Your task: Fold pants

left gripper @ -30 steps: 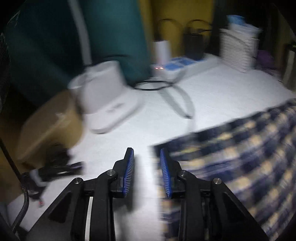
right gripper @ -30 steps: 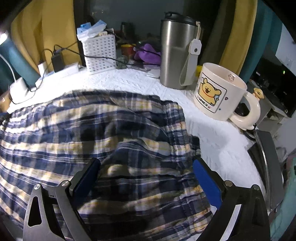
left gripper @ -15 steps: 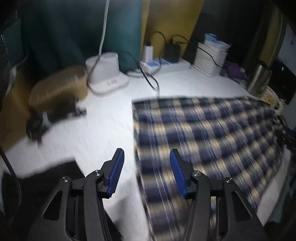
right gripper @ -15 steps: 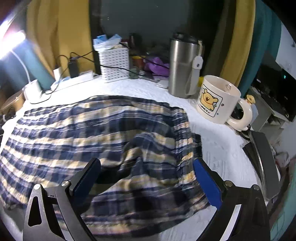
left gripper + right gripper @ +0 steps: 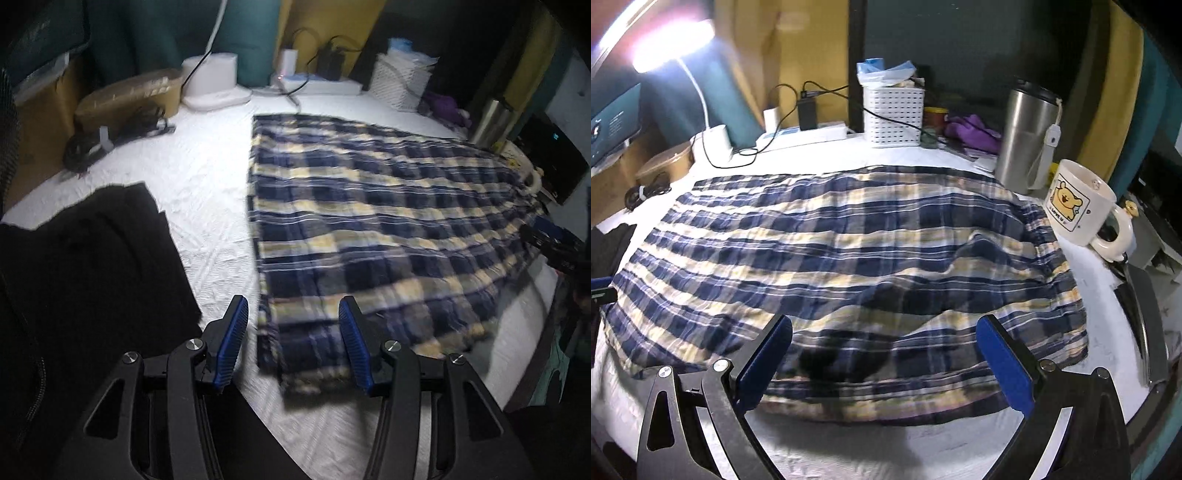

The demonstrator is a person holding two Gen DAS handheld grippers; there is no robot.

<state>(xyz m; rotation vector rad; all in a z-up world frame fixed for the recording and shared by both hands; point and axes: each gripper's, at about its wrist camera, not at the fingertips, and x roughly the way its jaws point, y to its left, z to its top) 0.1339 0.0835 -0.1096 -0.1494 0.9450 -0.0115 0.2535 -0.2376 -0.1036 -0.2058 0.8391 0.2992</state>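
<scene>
The table [image 5: 820,151], under a white cover, carries the pants [image 5: 849,251], a navy-and-cream plaid pair spread flat across its middle, lengthwise from left to right, with one end bunched into a raised fold near the mug [image 5: 1078,206]. A second ago the left view showed only one plaid corner next to the lamp base [image 5: 214,81]; now that view takes in the whole garment, along with a black cloth [image 5: 92,266] lying to its left, apart from it. The right view has widened too: it was filled with the bunched end before, and now it shows the full length, the lit lamp head and the tumbler [image 5: 1027,136] behind. The left hand-held gripper [image 5: 291,332] hangs above the near corner of the pants with its jaws about half apart; they were close together a second ago and have just been opening, with nothing pinched between the blue pads. The right hand-held gripper [image 5: 884,350] hangs above the bunched end, jaws spread wide as before, the cloth below them but not gripped.
</scene>
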